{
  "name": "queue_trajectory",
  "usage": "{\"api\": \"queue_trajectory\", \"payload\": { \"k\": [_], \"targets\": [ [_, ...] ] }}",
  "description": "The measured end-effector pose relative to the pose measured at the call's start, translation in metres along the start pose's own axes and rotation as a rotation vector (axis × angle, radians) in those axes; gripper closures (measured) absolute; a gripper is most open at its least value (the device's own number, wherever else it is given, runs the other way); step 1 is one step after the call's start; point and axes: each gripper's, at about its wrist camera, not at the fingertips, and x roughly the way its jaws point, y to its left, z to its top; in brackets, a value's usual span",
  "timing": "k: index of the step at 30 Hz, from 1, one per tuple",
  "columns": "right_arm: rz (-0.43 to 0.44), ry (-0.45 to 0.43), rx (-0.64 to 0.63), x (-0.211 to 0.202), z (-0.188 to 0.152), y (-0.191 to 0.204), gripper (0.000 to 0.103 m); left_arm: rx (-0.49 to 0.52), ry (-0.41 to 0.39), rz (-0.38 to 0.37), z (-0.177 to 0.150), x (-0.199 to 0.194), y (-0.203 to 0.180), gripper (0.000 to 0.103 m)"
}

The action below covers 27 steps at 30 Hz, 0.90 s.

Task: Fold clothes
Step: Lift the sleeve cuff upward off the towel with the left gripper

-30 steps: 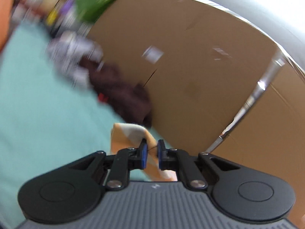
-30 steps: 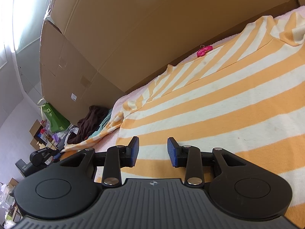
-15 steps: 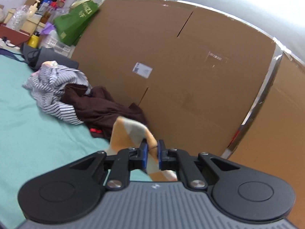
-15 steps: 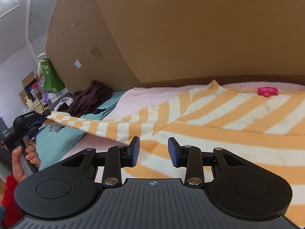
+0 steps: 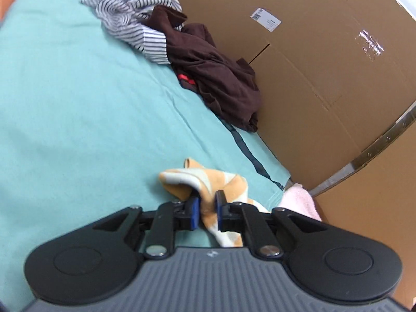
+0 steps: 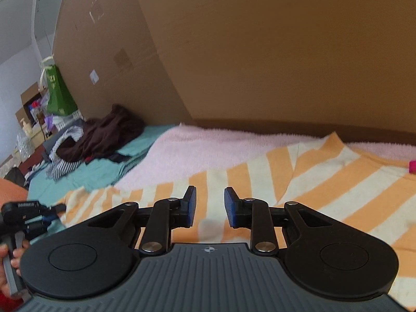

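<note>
An orange-and-white striped top (image 6: 325, 182) lies spread on a pink towel (image 6: 208, 140). Its long sleeve runs left onto the teal sheet (image 5: 78, 104). My left gripper (image 5: 207, 212) is shut on the sleeve end (image 5: 208, 179), which bunches low over the sheet. In the right wrist view that left gripper (image 6: 53, 212) shows at the far left, held by a hand (image 6: 10, 254). My right gripper (image 6: 210, 206) hovers over the top near the sleeve's root. Its jaws are closing, with a clear gap and no cloth pinched between them.
A crumpled brown garment (image 5: 215, 78) and a black-and-white striped shirt (image 5: 130, 7) lie on the sheet against a tall cardboard wall (image 5: 325, 65). A small pink object (image 6: 412, 166) sits at the top's far right. A green bag (image 6: 58, 96) and boxes stand beyond.
My left gripper has come down toward the teal sheet with the sleeve end in it. My right gripper has swung left over the top, and its jaws have narrowed.
</note>
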Motion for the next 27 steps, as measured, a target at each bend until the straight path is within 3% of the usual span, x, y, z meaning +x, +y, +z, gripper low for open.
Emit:
{"api": "queue_trajectory", "payload": {
  "k": [1,3,4,6,8,11,16,18,19,20,23,25,27],
  "targets": [
    [-0.006,-0.013,0.009,0.007,0.005,-0.002,0.076,0.030,0.001,0.001,-0.001,0.000,-0.004,0.092],
    [-0.044,-0.011,0.024,0.019,0.008,-0.006,0.076,0.094,0.007,-0.001,-0.002,0.003,-0.010,0.069],
    [-0.072,-0.004,0.027,0.027,0.007,-0.008,0.076,0.120,0.015,-0.017,-0.002,0.004,-0.013,0.051],
    [-0.087,-0.008,0.062,0.035,0.003,-0.015,0.076,0.150,0.031,-0.047,0.000,0.008,-0.017,0.033],
    [-0.082,-0.016,0.117,0.041,-0.002,-0.024,0.076,0.158,0.035,-0.043,0.003,0.012,-0.019,0.030],
    [-0.046,-0.015,0.200,0.038,-0.006,-0.037,0.075,0.100,0.016,-0.026,0.010,0.015,-0.016,0.039],
    [0.002,-0.019,0.272,0.033,-0.010,-0.046,0.073,0.006,-0.011,-0.041,0.019,0.023,-0.007,0.041],
    [0.018,-0.021,0.293,0.033,-0.010,-0.049,0.072,-0.001,-0.019,-0.015,0.020,0.026,-0.007,0.069],
    [0.021,-0.023,0.300,0.033,-0.010,-0.050,0.073,-0.003,-0.013,0.004,0.020,0.028,-0.007,0.099],
    [0.018,-0.025,0.300,0.031,-0.010,-0.050,0.074,-0.009,-0.011,0.018,0.019,0.029,-0.007,0.103],
    [0.007,-0.038,0.294,0.028,-0.009,-0.048,0.078,-0.042,-0.032,0.031,0.021,0.025,-0.005,0.103],
    [0.002,-0.036,0.297,0.029,-0.009,-0.049,0.097,-0.038,-0.084,0.029,0.025,0.015,-0.012,0.103],
    [-0.017,-0.032,0.305,0.030,-0.008,-0.051,0.099,-0.032,-0.153,0.010,0.033,0.000,-0.023,0.103]
  ]
}}
